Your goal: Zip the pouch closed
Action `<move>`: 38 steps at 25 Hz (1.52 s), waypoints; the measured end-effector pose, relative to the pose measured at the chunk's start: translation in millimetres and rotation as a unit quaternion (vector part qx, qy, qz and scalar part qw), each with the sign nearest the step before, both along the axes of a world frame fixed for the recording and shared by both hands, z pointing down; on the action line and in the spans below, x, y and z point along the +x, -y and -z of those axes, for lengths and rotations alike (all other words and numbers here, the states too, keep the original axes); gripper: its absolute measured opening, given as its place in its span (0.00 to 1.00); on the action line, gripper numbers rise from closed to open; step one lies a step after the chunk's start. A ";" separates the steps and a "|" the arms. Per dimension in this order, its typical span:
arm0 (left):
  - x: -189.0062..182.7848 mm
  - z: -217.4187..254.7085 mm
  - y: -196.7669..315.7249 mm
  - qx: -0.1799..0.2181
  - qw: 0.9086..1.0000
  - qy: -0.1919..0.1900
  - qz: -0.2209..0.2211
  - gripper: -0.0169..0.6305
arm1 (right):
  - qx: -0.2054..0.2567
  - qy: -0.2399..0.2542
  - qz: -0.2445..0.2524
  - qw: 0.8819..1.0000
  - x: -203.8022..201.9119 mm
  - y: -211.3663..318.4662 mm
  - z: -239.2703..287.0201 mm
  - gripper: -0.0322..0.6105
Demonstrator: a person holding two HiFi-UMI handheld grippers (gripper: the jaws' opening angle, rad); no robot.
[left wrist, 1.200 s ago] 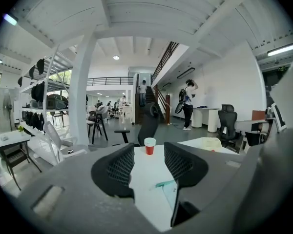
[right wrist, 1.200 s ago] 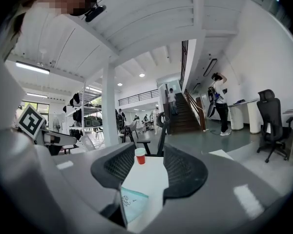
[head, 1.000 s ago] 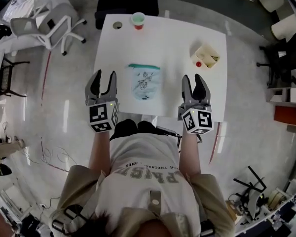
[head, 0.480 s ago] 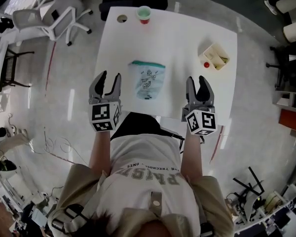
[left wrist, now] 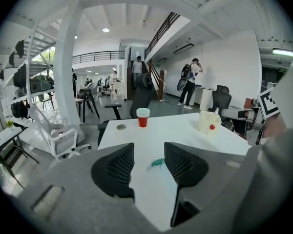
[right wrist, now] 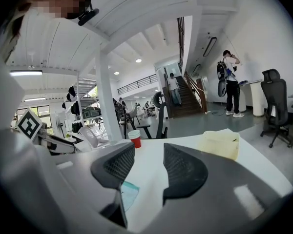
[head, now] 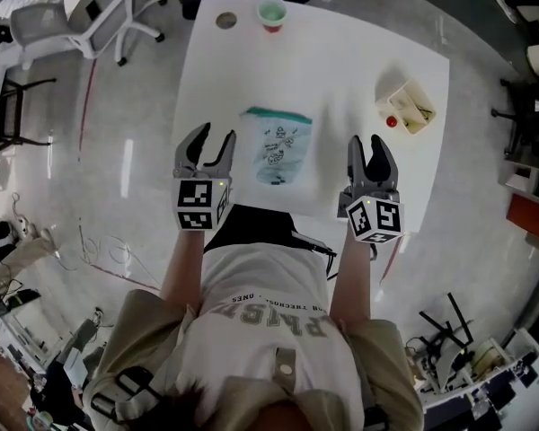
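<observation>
White table (head: 341, 79) holds the pouch (head: 276, 146) ahead, between the gaping, empty left gripper (head: 213, 139) and right gripper (head: 368, 145), nearer the left, its long axis pointing away.

The pouch (head: 276, 146) was seen lying flat on the white table (head: 341, 61), roughly midway across it and in the half nearer the person. It was made of pale, translucent bluish material printed with small dark figures. A teal zip strip (head: 275, 113) was carried along its far end, which was turned away from the person. The pouch was set slightly askew to the table's edges and looked narrower at its near end. Whether the zip was drawn shut could not be told.
</observation>
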State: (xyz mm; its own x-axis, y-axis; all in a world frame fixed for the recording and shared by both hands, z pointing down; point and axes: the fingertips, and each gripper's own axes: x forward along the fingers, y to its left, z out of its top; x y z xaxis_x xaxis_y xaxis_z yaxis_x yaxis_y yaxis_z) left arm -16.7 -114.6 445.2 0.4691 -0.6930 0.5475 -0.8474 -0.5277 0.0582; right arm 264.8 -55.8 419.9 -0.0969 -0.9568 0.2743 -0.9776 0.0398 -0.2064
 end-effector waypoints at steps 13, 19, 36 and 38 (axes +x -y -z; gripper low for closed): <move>25.1 -76.2 17.3 -0.067 0.994 0.044 -0.074 0.34 | -0.029 -0.030 0.058 0.997 -12.8 69.9 -27.5 0.30; 33.1 -107.4 27.9 -0.098 0.991 0.047 -0.080 0.34 | -0.065 -0.046 0.102 0.992 -30.4 94.5 -50.3 0.30; 41.8 -158.9 35.5 -0.159 0.975 0.101 -0.117 0.33 | -0.112 -0.073 0.222 0.966 -81.4 134.2 -88.2 0.30; 41.2 -162.4 36.0 -0.161 0.972 0.116 -0.125 0.31 | -0.114 -0.075 0.233 0.963 -86.1 138.1 -91.0 0.30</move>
